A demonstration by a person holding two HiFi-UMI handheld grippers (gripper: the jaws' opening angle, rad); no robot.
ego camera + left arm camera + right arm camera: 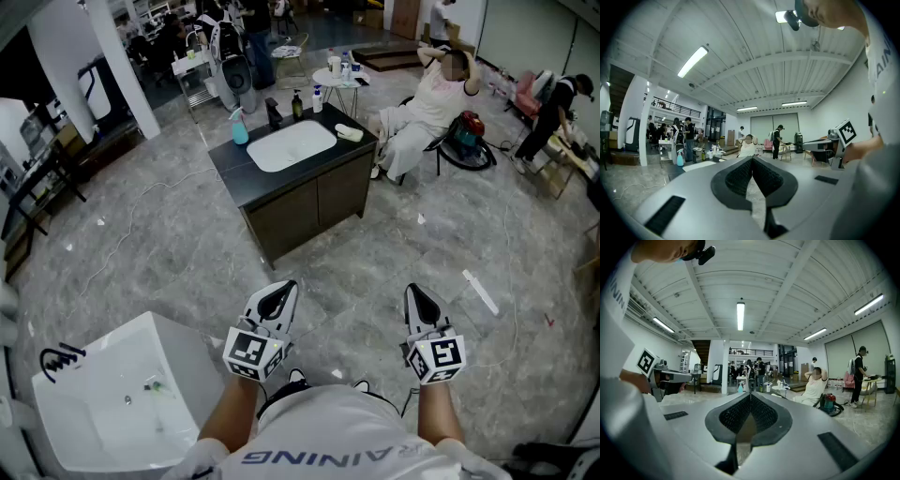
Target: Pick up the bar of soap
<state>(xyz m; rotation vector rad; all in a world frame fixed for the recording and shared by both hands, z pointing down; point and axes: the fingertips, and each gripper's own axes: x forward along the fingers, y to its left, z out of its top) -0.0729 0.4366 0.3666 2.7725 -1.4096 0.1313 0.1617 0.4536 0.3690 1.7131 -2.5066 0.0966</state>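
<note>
The bar of soap (349, 132) is a pale oblong lying on the dark vanity counter (234, 169), right of the white basin (291, 145). It lies well ahead of both grippers across open floor. My left gripper (278, 298) and right gripper (419, 298) are held side by side close to my body, pointing toward the vanity. Each has its jaws together with nothing between them. The left gripper view shows the left gripper (751, 159) shut, and the right gripper view shows the right gripper (750, 394) shut. The soap is too small to make out in either gripper view.
A teal spray bottle (239, 127), a black faucet (273, 112) and small bottles stand at the counter's back edge. A second white sink unit (112, 403) is at my lower left. A seated person (422, 103) and a small round table (339, 77) are behind the vanity. A white strip (480, 292) lies on the floor.
</note>
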